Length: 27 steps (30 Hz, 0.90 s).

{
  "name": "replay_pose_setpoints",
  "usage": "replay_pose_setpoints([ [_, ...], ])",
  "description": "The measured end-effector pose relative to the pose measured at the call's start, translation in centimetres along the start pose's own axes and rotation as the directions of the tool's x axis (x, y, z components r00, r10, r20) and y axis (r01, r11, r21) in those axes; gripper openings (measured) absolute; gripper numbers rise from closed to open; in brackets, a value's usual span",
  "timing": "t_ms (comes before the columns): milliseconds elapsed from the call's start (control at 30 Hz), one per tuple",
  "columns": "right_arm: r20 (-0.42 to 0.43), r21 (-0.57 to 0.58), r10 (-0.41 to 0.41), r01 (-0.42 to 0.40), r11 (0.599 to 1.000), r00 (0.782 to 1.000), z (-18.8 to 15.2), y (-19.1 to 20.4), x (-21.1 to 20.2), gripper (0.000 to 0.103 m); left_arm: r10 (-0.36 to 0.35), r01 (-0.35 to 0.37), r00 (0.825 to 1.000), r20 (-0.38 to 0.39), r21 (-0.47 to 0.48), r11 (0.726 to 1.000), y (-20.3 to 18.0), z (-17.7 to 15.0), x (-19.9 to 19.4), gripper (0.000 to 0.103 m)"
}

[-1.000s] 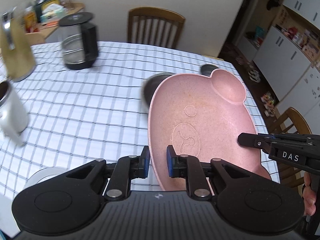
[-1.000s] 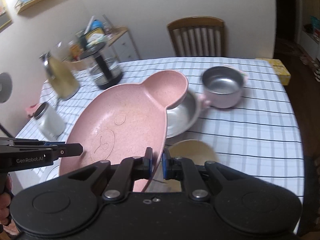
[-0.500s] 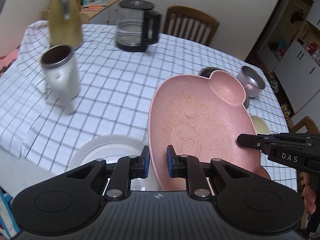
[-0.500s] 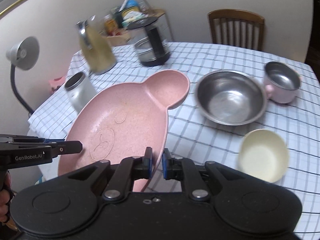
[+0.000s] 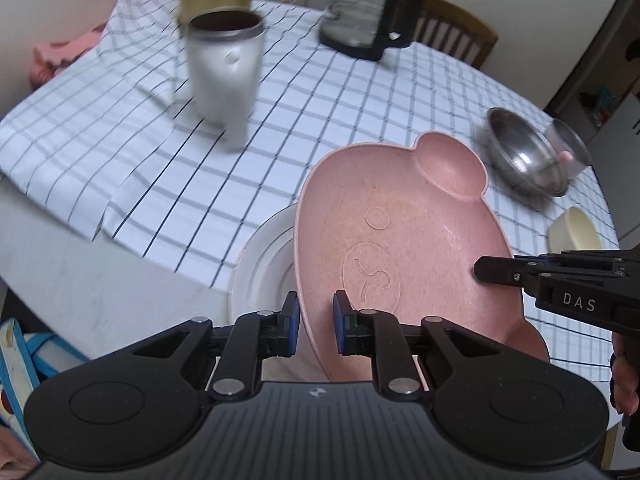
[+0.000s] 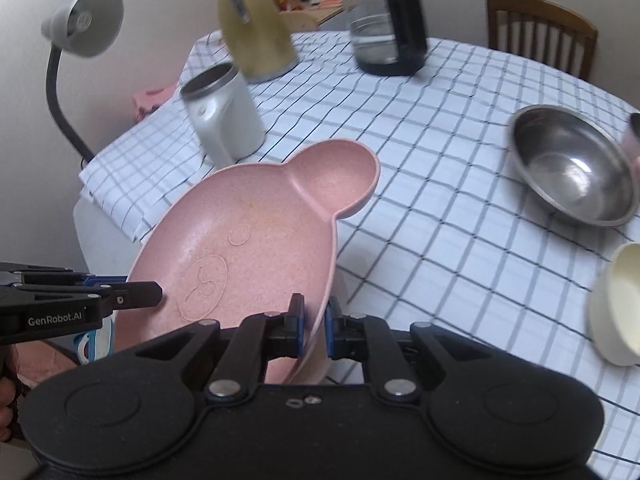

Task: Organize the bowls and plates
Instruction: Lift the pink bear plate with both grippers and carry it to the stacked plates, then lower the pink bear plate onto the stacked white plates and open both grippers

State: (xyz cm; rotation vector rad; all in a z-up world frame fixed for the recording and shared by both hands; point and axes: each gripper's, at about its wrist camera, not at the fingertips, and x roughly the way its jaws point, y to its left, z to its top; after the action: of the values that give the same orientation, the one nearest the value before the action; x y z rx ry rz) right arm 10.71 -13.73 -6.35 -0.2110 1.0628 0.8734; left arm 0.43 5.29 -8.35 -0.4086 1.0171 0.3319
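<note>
Currently both grippers clamp the pink plate [image 5: 400, 240], one on each rim. Left gripper [image 5: 316, 330]: jaws nearly closed, blue pads pinching the plate's near-left rim. Right gripper [image 6: 314, 330]: same, narrow gap, rim between the pads at 6 o'clock of its view. Plate is off the table, tilted, round ear compartment at 12 o'clock, far end.

Directly under the plate's left edge, at 9 o'clock in the left view: white plate [image 5: 260, 276] at the near table edge, partly covered by the pink one. Checked tablecloth [image 5: 280, 152] ends just beyond it; bare white table edge [image 5: 80, 280] from 8 to 9 o'clock.

Right side, 2–3 o'clock: cream bowl [image 6: 616, 304] near the table edge, steel bowl [image 6: 576, 168] further back, well apart from the plate. Open cloth between them and the plate.

Mid-distance, 11 o'clock: white mug [image 5: 224, 76], blurred, close to the cloth's folded corner. Behind it a yellow jug [image 6: 256, 28], and a glass coffee pot [image 6: 388, 28] at 12–1 o'clock. Wooden chair [image 6: 540, 28] beyond the far table edge. Desk lamp [image 6: 84, 20] off the table at 10 o'clock.
</note>
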Motion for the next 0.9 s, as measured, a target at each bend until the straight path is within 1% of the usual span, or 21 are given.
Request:
replay_pose_setpoints([
  [133, -0.024, -0.031, 0.006, -0.007, 1.0, 1.0, -0.2, 1.0, 2.3, 0.011, 0.019, -0.019, 1.0, -0.014, -0.008, 1.0, 1.3, -0.7, 1.4, 0.016],
  [267, -0.031, -0.067, 0.0, -0.002, 0.998, 1.0, -0.2, 1.8, 4.1, 0.011, 0.017, -0.018, 0.999, -0.029, -0.019, 1.0, 2.1, -1.0, 2.7, 0.016],
  [467, -0.051, -0.081, -0.008, 0.003, 0.997, 0.999, 0.0, 1.4, 6.0, 0.011, 0.022, -0.022, 0.999, -0.044, -0.005, 1.0, 2.2, -1.1, 4.2, 0.016],
  [567, -0.044, -0.093, -0.012, 0.008, 0.996, 0.999, 0.0, 1.4, 6.2, 0.011, 0.027, -0.027, 0.999, -0.035, 0.014, 1.0, 2.0, -1.0, 4.3, 0.016],
  [733, -0.06, -0.107, -0.011, 0.004, 0.994, 0.998, 0.3, 1.3, 6.2, 0.012, 0.014, -0.012, 0.998, -0.06, 0.024, 1.0, 2.0, -1.2, 4.2, 0.016],
  [900, -0.073, -0.164, -0.033, 0.02, 0.986, 0.997, 0.0, 2.0, 5.8, 0.012, -0.006, 0.007, 0.996, -0.09, 0.017, 1.0, 1.9, -1.7, 4.6, 0.016],
])
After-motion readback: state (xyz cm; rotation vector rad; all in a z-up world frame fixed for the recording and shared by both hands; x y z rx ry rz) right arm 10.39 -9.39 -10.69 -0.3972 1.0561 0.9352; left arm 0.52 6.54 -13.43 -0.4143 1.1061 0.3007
